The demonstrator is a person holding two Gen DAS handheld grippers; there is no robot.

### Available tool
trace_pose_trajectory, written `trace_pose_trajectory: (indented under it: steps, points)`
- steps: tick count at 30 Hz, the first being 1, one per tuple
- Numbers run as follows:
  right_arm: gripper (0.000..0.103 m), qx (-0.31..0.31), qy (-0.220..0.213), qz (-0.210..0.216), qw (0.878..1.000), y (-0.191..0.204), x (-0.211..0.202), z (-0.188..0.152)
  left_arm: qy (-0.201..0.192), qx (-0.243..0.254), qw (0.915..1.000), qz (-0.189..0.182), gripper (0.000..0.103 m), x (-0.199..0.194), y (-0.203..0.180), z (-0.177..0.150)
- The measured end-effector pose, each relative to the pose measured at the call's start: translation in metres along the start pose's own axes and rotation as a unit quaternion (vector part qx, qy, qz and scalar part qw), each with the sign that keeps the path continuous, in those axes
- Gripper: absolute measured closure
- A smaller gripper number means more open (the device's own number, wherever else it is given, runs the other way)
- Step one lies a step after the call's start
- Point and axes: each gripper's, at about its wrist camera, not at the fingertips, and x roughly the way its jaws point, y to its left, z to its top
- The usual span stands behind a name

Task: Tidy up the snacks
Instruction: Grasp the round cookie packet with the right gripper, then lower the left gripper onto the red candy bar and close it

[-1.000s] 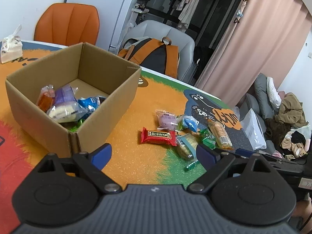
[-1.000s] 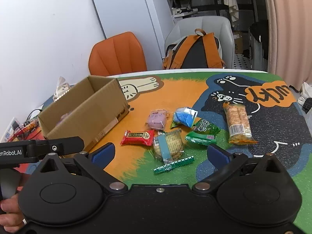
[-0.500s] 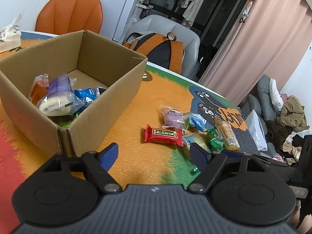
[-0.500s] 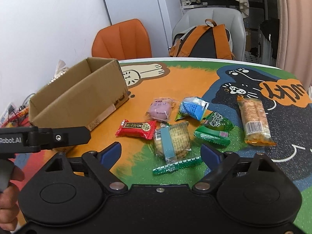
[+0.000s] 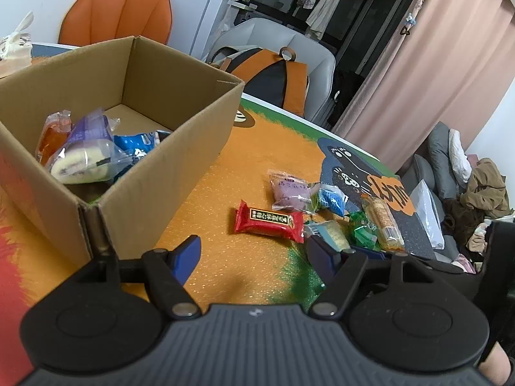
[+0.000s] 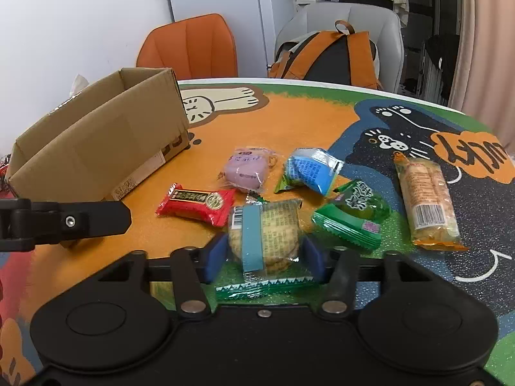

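An open cardboard box [image 5: 180, 148] [image 6: 96, 148] holds several wrapped snacks [image 5: 83, 160]. Loose snacks lie on the colourful table mat: a red bar [image 6: 196, 204] [image 5: 268, 222], a purple cake [image 6: 246, 169], a blue pack [image 6: 310, 169], green packs [image 6: 349, 217], a long cracker pack [image 6: 425, 201]. My right gripper [image 6: 264, 254] has its blue fingers close on both sides of a round biscuit pack with a teal band [image 6: 264, 234], which lies on the table over a thin green strip pack [image 6: 264, 284]. My left gripper [image 5: 254, 254] is open and empty, low beside the box corner.
An orange chair [image 6: 190, 48] and a grey chair with an orange backpack [image 6: 328, 54] stand behind the table. A tissue bag [image 5: 14, 48] sits at the far left. The left gripper's arm [image 6: 64, 222] crosses the right wrist view at left.
Both grippers moved forward and down toward the snacks. The right gripper's fingers narrowed from wide open to closing around the biscuit pack.
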Motion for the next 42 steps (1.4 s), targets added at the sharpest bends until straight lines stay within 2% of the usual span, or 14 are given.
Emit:
trace_pose_trajectory:
  steps: [3, 7, 11, 14, 23, 36, 39, 41, 42]
  points:
    - [0.054, 0.016, 0.001, 0.007, 1.000, -0.006, -0.004, -0.002, 0.004, 0.006, 0.9999, -0.011, 0.031, 0.004, -0.008, -0.004]
    - [0.054, 0.023, 0.001, 0.003, 1.000, -0.011, -0.011, -0.007, 0.004, 0.012, 0.9999, -0.006, 0.031, 0.013, -0.018, -0.005]
    - [0.054, 0.027, 0.001, -0.006, 1.000, -0.015, -0.017, -0.010, -0.008, 0.031, 0.9991, 0.028, 0.028, 0.024, -0.026, 0.003]
    - [0.054, 0.034, -0.001, -0.010, 0.999, -0.020, -0.020, -0.012, 0.000, 0.021, 0.9994, 0.028, 0.027, 0.035, -0.026, 0.008]
    - [0.054, 0.057, -0.015, -0.037, 0.998, -0.036, -0.025, -0.013, 0.004, 0.037, 0.9967, 0.072, 0.022, 0.059, -0.036, 0.008]
    - [0.052, 0.049, -0.013, -0.043, 0.998, -0.035, -0.022, -0.018, -0.002, 0.062, 0.9939, 0.091, 0.021, 0.076, -0.046, 0.003]
    - [0.053, 0.046, -0.013, -0.043, 0.998, -0.033, -0.022, -0.018, -0.001, 0.069, 0.9932, 0.094, 0.027, 0.075, -0.047, 0.003]
    - [0.054, 0.047, -0.014, -0.036, 0.998, -0.033, -0.023, -0.018, -0.001, 0.068, 0.9935, 0.091, 0.040, 0.072, -0.045, 0.002]
    - [0.054, 0.049, -0.014, -0.034, 0.998, -0.033, -0.023, -0.018, -0.002, 0.070, 0.9930, 0.095, 0.049, 0.071, -0.045, 0.002]
